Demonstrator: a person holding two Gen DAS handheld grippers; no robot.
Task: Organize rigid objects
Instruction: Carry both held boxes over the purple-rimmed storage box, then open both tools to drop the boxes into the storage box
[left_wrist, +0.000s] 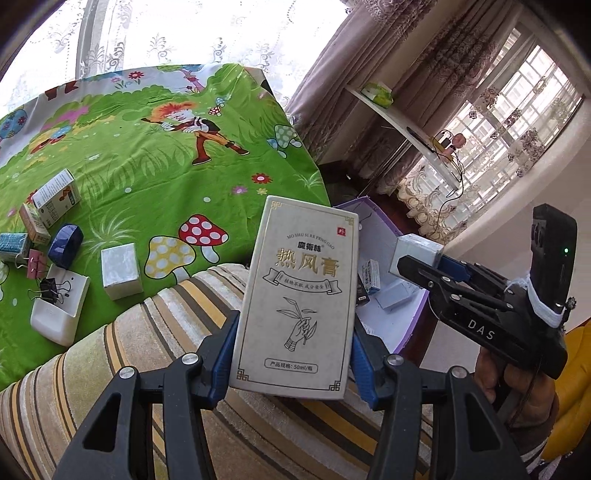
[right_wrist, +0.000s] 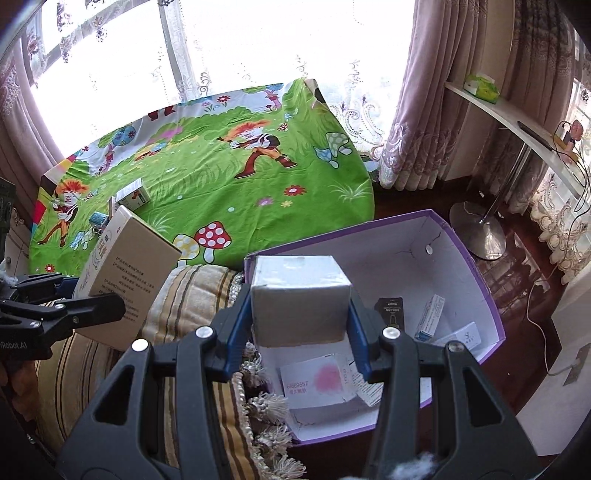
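My left gripper is shut on a tall white carton with gold Chinese lettering, held upright above a striped cushion. The same carton shows at the left of the right wrist view. My right gripper is shut on a small plain grey-white box, held over the near left corner of a purple-edged cardboard box. The grey-white box and right gripper also appear in the left wrist view, above the purple box. Several small packages lie inside it.
On the green cartoon cloth lie a white cube box, a white tray with binder clips, a dark blue tape roll and several small cartons. A white shelf and a metal stand base are at right.
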